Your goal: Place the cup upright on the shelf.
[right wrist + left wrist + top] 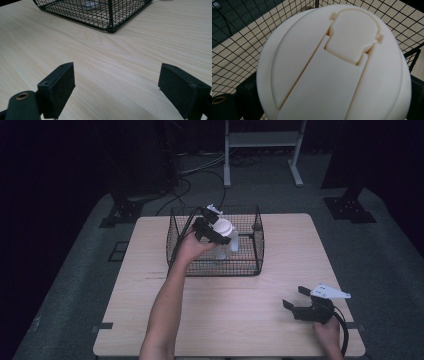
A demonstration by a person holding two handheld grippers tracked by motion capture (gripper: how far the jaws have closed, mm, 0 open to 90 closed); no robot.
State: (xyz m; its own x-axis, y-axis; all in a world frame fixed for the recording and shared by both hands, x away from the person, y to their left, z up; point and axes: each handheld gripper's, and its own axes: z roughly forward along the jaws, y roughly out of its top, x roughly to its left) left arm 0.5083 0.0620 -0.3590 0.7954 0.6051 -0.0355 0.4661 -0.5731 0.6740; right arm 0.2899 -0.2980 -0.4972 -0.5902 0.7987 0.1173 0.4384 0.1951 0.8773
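High view — left gripper (223, 236) clamped on white-lidded cup (223, 227) inside wire basket (258, 251); right gripper (296, 302) gapes empty, well apart — cup upright

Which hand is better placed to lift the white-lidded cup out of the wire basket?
Left. The left tongs are already at the cup inside the basket, its lid close before their camera. The right tongs sit open over bare table, well short of the basket.

In the left gripper view the cream lid (332, 67) runs off the bottom edge and covers the left gripper (329, 110), so how its jaws stand cannot be told. The wire basket (100, 15) is cut off by the top edge in the right gripper view, and the pale thing inside it is too blurred to tell.
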